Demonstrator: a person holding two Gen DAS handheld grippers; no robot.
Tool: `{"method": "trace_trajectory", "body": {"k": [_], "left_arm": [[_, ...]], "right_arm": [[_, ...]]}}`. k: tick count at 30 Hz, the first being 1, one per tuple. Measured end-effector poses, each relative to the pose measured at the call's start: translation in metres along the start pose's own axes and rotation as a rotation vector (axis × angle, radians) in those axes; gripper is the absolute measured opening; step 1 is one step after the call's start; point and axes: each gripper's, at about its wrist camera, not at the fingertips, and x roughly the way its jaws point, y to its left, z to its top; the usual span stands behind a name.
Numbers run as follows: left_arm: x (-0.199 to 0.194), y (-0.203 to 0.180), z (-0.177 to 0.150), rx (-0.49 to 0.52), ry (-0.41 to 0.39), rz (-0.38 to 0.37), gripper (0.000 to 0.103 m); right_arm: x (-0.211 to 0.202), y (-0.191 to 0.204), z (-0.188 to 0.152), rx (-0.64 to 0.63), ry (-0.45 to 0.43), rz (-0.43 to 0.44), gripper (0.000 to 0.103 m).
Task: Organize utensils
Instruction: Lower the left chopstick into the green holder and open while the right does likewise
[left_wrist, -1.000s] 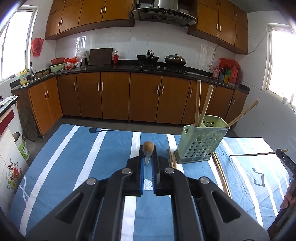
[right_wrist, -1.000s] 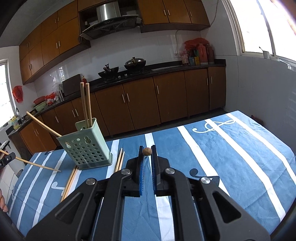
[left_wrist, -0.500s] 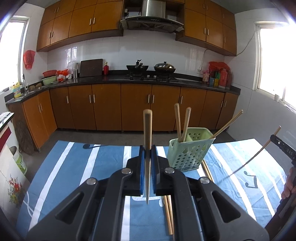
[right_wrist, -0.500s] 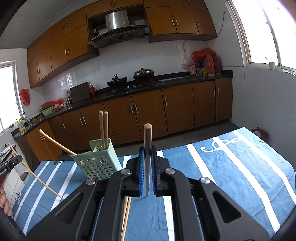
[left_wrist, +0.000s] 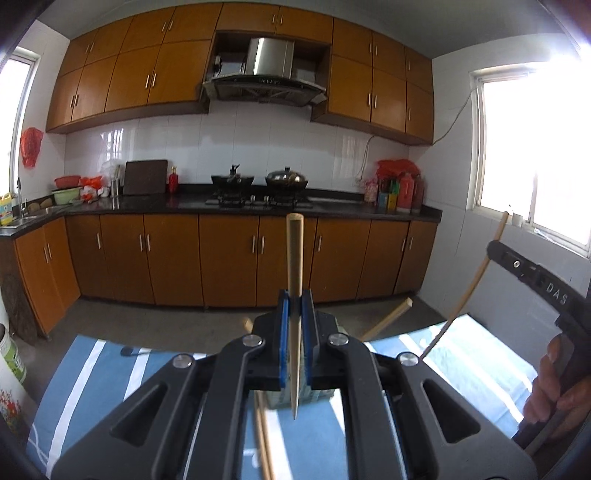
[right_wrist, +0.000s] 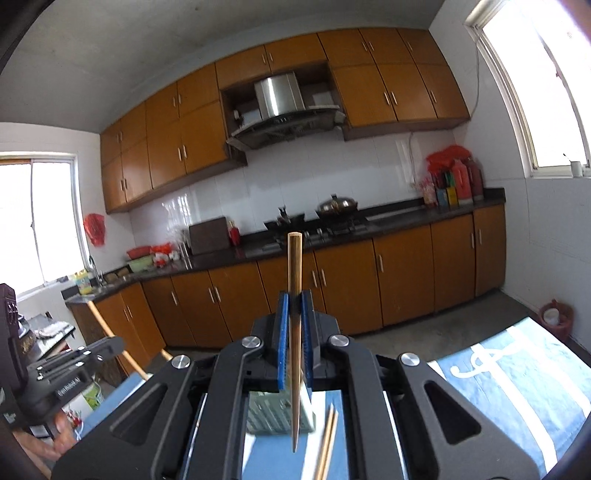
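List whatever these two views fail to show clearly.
- Green holder: right wrist view, mostly hidden behind the right gripper; its opening is unseen. Left wrist view shows only a sliver below the left gripper.
- Loose chopsticks on the tablecloth: cut off by the bottom edge.
- Bottles on the counter: too small to read.
- Each held chopstick: its middle is covered by the jaws.
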Motion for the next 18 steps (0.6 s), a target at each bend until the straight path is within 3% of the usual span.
{"method": "trace_trajectory", "body": {"k": [8,12,18], "left_arm": [[0.047,-0.006,0.042,-0.081,-0.110,0.067,0.008],[0.071,-0.002,0.037,-0.102,-0.101,0.076,0.008],[0.098,0.008,0.015,-0.113,-0.066,0.077,0.008]], "right_arm": [[0.048,0.019,0.007,0.000,-0.096,-0.004,0.008],[0.072,0.023,-0.008,-0.020,-0.090,-0.024,0.008],[0.093,0.016,-0.032,0.003,-0.014,-0.034,0.008]]}}
